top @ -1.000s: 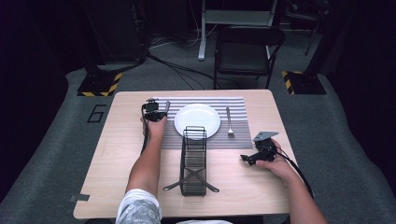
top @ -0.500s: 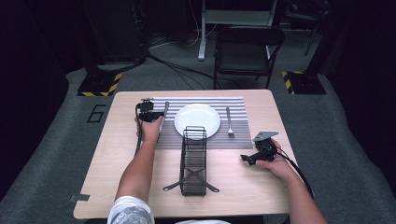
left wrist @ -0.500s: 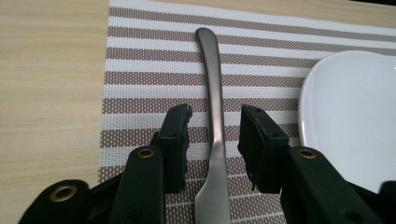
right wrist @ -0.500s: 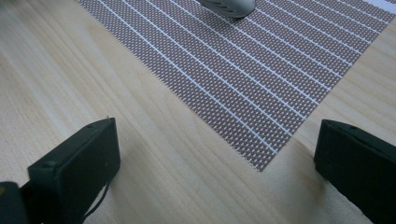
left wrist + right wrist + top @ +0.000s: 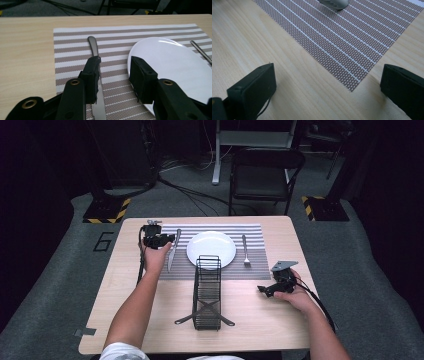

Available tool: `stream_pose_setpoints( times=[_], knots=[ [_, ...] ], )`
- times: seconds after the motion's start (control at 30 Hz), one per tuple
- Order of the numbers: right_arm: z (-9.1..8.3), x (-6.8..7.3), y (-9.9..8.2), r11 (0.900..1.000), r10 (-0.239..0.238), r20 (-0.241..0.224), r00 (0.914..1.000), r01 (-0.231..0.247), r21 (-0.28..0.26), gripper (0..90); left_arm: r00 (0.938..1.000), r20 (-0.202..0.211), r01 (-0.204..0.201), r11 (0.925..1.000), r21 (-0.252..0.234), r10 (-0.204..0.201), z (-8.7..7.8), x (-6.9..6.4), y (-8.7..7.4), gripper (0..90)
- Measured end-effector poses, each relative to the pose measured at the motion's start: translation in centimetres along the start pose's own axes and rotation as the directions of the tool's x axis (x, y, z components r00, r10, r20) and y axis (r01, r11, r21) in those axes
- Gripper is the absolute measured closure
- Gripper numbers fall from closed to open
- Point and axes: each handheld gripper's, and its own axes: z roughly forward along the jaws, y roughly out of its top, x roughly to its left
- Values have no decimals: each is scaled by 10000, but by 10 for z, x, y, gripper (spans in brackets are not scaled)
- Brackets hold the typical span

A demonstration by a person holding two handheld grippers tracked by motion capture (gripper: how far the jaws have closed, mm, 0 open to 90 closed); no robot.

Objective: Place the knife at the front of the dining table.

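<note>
Overhead, a person sits at a pale wooden counter (image 5: 125, 320) laid as a place setting, a gripper in each hand; a striped placemat (image 5: 252, 234) lies at the far side with a round white plate (image 5: 211, 249) at its centre, a fork (image 5: 245, 251) to the plate's right and a table knife (image 5: 172, 251) to its left, blade toward the person. The left gripper (image 5: 170, 239) hovers just above the knife at the mat's left edge; its fingers (image 5: 92, 75) have just been opening and now stand partly apart with nothing held, and in the left gripper view the knife (image 5: 95, 52) lies flat on the stripes under the left-hand finger, so it looks set down where a knife belongs beside the plate. The right gripper (image 5: 262, 290) rests low over bare wood near the mat's near right corner (image 5: 352, 88), well apart from the work; its fingers (image 5: 254, 87) are spread wide and empty, probably parked out of the way. A black wire cutlery rack (image 5: 207, 292) stands upright on the counter between the two forearms, just in front of the plate, and would block any straight reach across the middle; a dark chair (image 5: 262, 175) and cables lie on the floor beyond.
</note>
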Motion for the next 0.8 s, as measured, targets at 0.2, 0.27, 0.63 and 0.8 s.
stream_pose_setpoints(
  times=[0.2, 0.27, 0.63, 0.8],
  knots=[
    [0, 0, 0, 10000, 1, 1, 10000, -1, -1, 0, 9984, 306, -469, 9986, -252, 477, -29, -5, 5, 587],
    [0, 0, 0, 10000, 3, 0, 10000, -3, 0, 0, 9971, 414, -622, 9978, -237, 631, -38, -5, 5, 586],
    [0, 0, 0, 10000, 3, 1, 10000, -3, -1, 0, 9900, 747, -1160, 9918, -529, 1197, -77, -5, -7, 578],
    [0, 0, 0, 10000, 7, 1, 10000, -7, 0, 0, 9842, 977, -1434, 9885, -478, 1475, -93, -7, -17, 564]
  ],
)
